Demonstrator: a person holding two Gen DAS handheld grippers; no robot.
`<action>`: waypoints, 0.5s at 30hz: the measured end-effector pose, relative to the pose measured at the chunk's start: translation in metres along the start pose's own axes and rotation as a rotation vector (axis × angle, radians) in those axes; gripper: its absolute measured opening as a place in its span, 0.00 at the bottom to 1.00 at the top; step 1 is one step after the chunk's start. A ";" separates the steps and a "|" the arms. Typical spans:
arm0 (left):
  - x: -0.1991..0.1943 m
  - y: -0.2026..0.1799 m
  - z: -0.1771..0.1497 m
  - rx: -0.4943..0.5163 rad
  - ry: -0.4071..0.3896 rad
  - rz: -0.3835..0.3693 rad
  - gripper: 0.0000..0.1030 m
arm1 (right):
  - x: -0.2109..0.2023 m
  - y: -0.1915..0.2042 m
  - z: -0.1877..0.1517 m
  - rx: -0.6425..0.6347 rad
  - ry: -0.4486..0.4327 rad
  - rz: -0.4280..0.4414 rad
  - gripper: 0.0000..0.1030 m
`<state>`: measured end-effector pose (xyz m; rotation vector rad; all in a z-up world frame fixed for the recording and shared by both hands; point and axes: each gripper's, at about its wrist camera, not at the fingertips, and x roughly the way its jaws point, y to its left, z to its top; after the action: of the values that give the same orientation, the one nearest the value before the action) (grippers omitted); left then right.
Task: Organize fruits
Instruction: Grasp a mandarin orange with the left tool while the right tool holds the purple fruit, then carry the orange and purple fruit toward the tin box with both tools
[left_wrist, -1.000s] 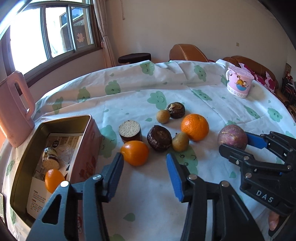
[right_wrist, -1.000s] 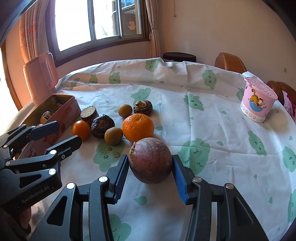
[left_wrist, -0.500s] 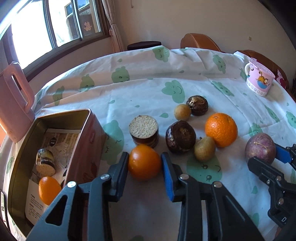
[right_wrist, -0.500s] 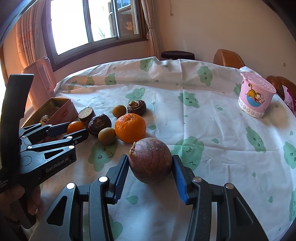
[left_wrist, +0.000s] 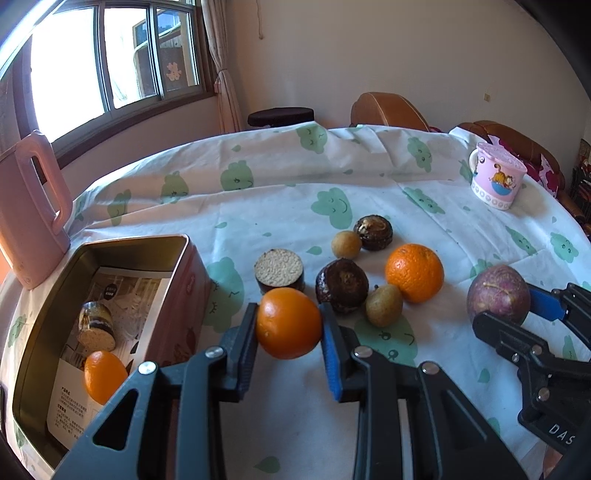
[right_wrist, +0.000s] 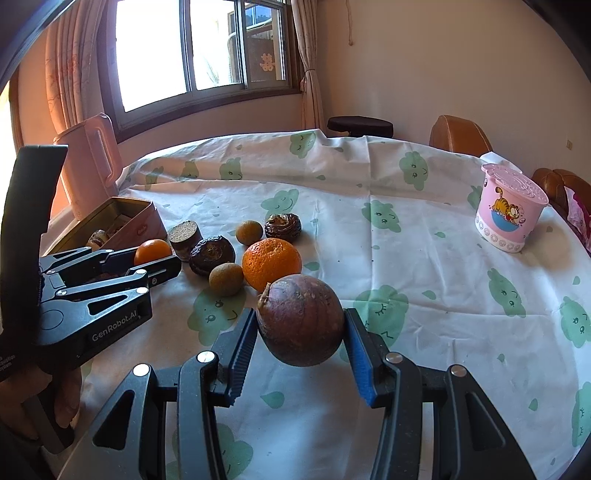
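Note:
My left gripper (left_wrist: 289, 322) has its jaws closing around a small smooth orange (left_wrist: 288, 325), and both pads touch its sides just above the cloth. At the left stands an open pink tin (left_wrist: 110, 243) that holds another small orange (left_wrist: 105, 376) and a cut cake roll (left_wrist: 96, 326). My right gripper (right_wrist: 301, 326) is shut on a round purple-brown passion fruit (right_wrist: 301, 319). On the cloth between them lie a large rough orange (left_wrist: 413, 273), two dark brown fruits (left_wrist: 341, 284), two small tan fruits (left_wrist: 383, 310) and a cut roll (left_wrist: 279, 271).
A pink jug (left_wrist: 29, 214) stands behind the tin at the table's left edge. A pink cartoon cup (left_wrist: 496, 181) sits far right. The white cloth with green clouds (left_wrist: 332, 203) stretches bare behind the fruits. Brown chairs (left_wrist: 388, 110) stand beyond the table.
My left gripper went forward to the small orange and its jaws narrowed onto it. The right gripper kept its hold on the passion fruit without moving.

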<state>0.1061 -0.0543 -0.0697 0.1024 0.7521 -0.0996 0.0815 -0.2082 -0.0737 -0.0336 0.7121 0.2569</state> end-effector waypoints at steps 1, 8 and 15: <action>-0.001 0.000 0.000 -0.002 -0.005 -0.001 0.32 | -0.001 0.001 0.000 -0.003 -0.008 -0.003 0.48; -0.007 0.002 -0.001 -0.011 -0.034 0.004 0.32 | -0.009 0.005 -0.001 -0.018 -0.048 -0.013 0.48; -0.011 0.002 -0.002 -0.010 -0.056 0.016 0.32 | -0.012 0.004 -0.001 -0.015 -0.064 -0.019 0.48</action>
<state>0.0970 -0.0516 -0.0634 0.0960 0.6961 -0.0830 0.0711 -0.2067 -0.0669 -0.0461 0.6460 0.2443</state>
